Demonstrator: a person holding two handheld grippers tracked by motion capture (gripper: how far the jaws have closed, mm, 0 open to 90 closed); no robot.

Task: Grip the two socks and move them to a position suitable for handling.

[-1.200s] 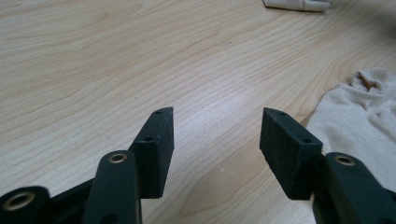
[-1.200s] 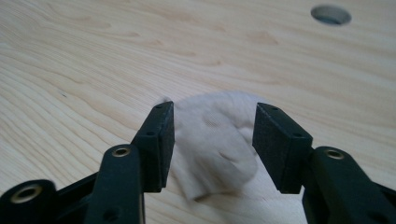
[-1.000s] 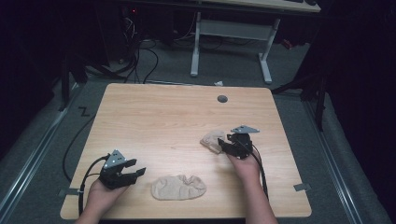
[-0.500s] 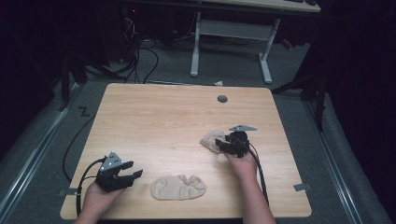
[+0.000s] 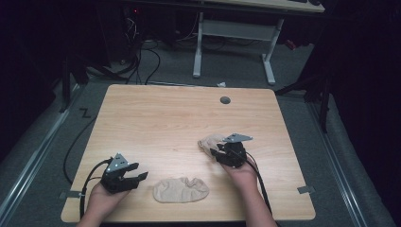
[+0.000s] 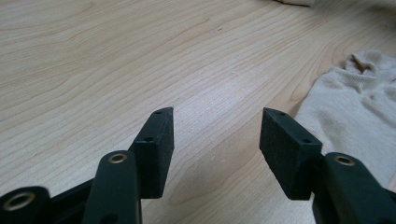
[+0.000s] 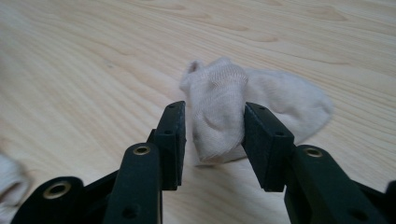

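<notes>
The right claw (image 7: 212,140), jaws just closing, pinches the bunched sock (image 7: 224,105) (long axis runs away rightward).

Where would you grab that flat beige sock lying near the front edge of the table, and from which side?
Probably at the cuff end of the flat sock, where wrinkled fabric stands up a little; the rest lies flat against the table. The left gripper, jaws open with nothing between them, sits just to its left, so coming in low from that side looks easiest.
</notes>
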